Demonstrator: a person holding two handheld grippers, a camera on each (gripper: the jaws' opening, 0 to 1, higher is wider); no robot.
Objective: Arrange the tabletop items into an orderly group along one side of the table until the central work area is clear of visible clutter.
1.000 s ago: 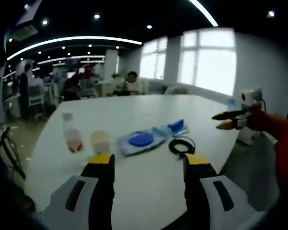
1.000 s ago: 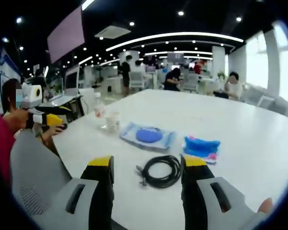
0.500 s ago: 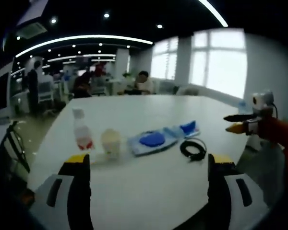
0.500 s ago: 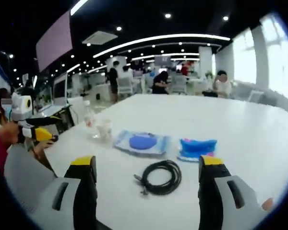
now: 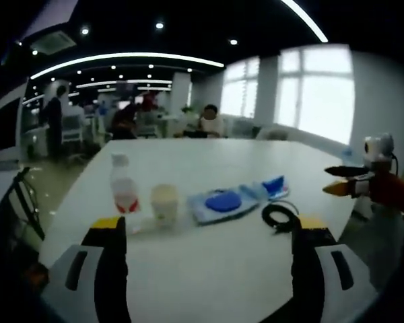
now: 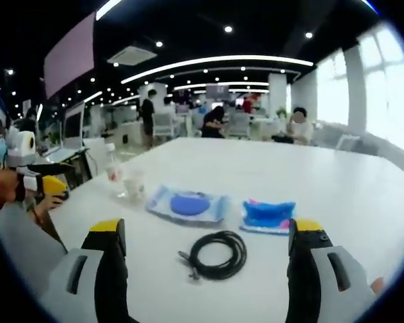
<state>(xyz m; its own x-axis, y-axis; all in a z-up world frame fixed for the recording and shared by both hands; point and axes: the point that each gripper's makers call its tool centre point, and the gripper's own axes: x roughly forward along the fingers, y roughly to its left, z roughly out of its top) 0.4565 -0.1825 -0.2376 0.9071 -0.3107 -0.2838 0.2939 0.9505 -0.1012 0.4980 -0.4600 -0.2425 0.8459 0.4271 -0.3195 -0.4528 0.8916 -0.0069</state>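
Tools (image 5: 207, 232) wider, cable (image 6: 216, 254) between jaws

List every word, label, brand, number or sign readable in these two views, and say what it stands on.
None can be read.
Bottle: it carries a red label band, too blurred to make out any words.
Blue packet: pink and blue print, no legible text.
Flat blue-and-white pack: no legible text.
Cup and coiled black cable: no visible markings.
Wall panel: plain pinkish, no lettering visible.
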